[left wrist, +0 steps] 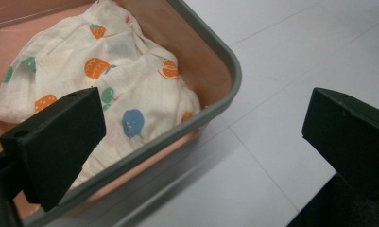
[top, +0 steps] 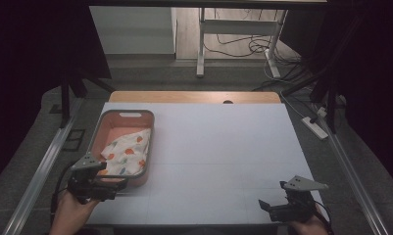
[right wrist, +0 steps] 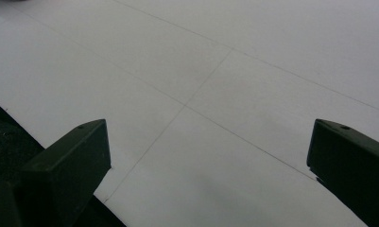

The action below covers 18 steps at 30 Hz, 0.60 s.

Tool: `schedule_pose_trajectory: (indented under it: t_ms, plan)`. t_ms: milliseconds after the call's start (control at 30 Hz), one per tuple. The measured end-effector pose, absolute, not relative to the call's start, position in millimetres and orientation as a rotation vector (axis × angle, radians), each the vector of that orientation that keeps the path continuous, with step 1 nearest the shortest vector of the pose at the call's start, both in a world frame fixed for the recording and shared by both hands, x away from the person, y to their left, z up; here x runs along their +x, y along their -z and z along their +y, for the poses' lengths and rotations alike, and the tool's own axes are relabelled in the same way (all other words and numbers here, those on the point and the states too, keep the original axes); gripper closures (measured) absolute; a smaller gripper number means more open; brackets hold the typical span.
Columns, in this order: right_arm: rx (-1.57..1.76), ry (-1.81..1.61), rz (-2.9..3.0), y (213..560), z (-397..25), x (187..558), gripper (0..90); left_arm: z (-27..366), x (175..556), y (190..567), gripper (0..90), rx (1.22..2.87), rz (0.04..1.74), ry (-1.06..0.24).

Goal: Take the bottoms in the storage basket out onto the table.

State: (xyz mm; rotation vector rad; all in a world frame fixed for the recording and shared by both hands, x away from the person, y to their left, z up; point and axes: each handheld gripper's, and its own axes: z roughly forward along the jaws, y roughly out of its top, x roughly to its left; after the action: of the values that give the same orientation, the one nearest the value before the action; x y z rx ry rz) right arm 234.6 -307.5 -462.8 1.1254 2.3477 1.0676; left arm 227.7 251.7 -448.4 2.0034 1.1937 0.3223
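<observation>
A pink bin with a grey-green rim [top: 124, 114] stands at the table's left. Inside lies a crumpled white cloth printed with fruit [top: 127, 151]. In the left gripper view the cloth [left wrist: 125, 80] fills the bin [left wrist: 215, 108] near its front corner. My left gripper [top: 116, 186] is held just in front of the bin's near end, open, nothing between its jaws; one jaw hangs over the bin, the other over the table [left wrist: 206, 137]. My right gripper [top: 272, 206] sits low at the table's front right, open and empty over bare white surface [right wrist: 206, 151].
The white table top [top: 218, 147] stretches wide between the bin and the right gripper. A wooden strip [top: 194, 96] edges the far side. On the floor beyond are a white desk frame [top: 201, 44], cables and a power strip [top: 315, 126].
</observation>
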Motion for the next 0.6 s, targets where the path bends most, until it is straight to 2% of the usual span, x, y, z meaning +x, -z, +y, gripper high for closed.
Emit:
schedule_pose_trajectory:
  t_ms: [600]
  plan:
    - [1.114,-1.054,2.354,463,-307,234,0.8,252,260,448,0.0,2.042,1.186,-0.294]
